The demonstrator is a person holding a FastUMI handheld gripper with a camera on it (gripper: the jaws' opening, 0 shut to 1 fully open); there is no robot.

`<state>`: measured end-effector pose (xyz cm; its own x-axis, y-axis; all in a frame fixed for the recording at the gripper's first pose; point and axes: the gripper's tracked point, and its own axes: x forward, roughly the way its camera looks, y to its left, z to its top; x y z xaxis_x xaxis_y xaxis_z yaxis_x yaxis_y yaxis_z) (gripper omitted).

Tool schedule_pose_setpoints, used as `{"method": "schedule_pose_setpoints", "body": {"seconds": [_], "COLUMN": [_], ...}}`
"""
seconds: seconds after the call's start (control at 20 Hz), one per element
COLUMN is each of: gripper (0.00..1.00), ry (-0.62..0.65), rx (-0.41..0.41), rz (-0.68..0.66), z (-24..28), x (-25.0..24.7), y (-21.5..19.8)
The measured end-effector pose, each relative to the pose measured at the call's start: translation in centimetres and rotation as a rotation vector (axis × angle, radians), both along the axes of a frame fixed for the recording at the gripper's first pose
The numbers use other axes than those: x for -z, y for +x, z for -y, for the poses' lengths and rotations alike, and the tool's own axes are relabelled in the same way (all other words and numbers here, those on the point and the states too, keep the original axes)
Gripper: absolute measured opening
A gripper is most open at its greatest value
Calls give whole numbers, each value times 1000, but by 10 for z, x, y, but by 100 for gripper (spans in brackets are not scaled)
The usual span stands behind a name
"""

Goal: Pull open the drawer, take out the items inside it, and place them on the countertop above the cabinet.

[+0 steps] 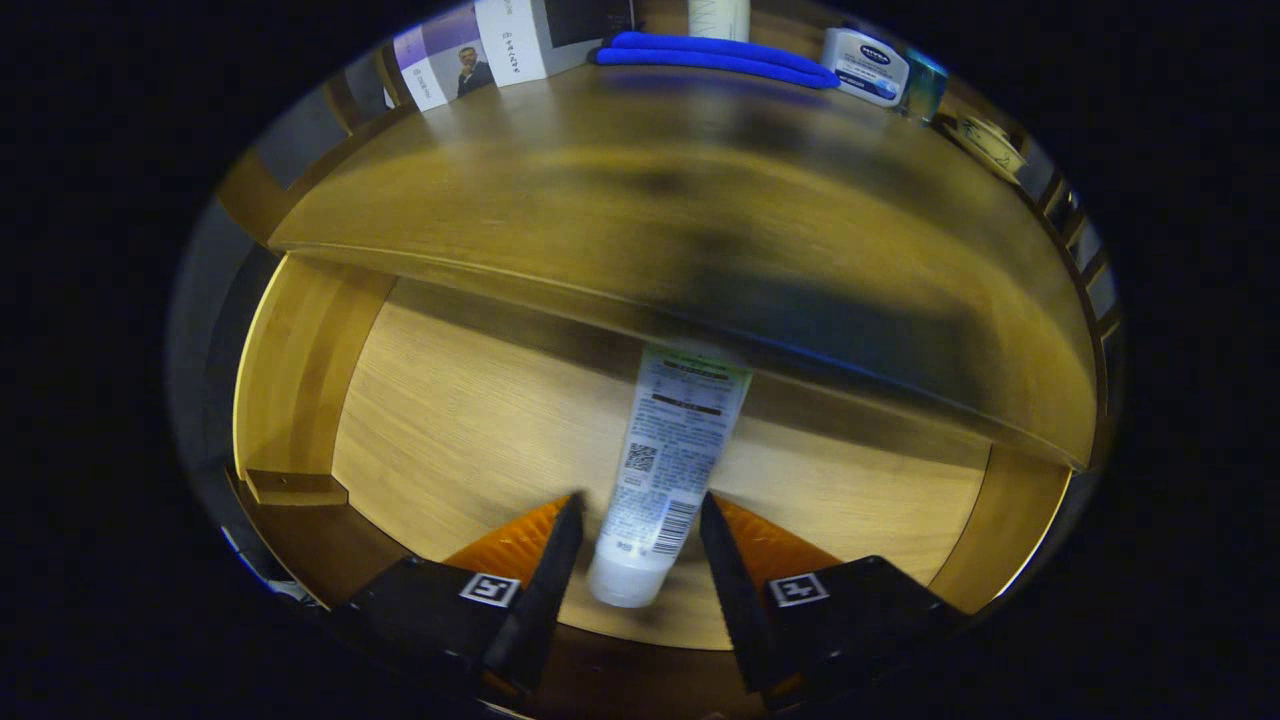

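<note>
Drawer (450, 420) pulled open below the countertop (640, 200), pale wood floor bare but for one item. White tube (668, 470) lying lengthwise in the drawer, cap end nearest, far end running under the countertop's front edge — printed back label and barcode facing up. Gripper (636, 540) low over the drawer, fingers spread to either side of the tube's near end, left finger (555, 560) and right finger (725, 560) close beside it; actual contact hard to judge, a thin gap seeming to remain on each side. Some motion blur across the tube and the countertop. On the far side of the countertop: a folded blue cloth (715, 55) near the middle, a white bottle (720, 18) just behind it, a small white-and-blue jar (866, 65) to the right, boxes (485, 50) standing at the far left.
</note>
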<state>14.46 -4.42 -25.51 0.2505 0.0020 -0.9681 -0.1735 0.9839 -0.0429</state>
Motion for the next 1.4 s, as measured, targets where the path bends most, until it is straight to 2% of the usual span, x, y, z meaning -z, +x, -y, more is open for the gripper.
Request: {"method": "schedule_pose_setpoints", "body": {"seconds": [0.1,0.25,0.35,0.45,0.7,0.9,1.4], "gripper": [64,47,46,35,34,34,34], "ry": [-22,-57,-56,-40,20,27,94], "rx": [-14,-93,-154,-174,-211,-241,-282], "rz": [6,22,20,33,41,108,190], "z": [2,1,-2,-1,-5,-2,1], "x": [0,-4,1,-3,-9,-32,-97], "y": [4,2,-3,-3,-6,1,-21]}}
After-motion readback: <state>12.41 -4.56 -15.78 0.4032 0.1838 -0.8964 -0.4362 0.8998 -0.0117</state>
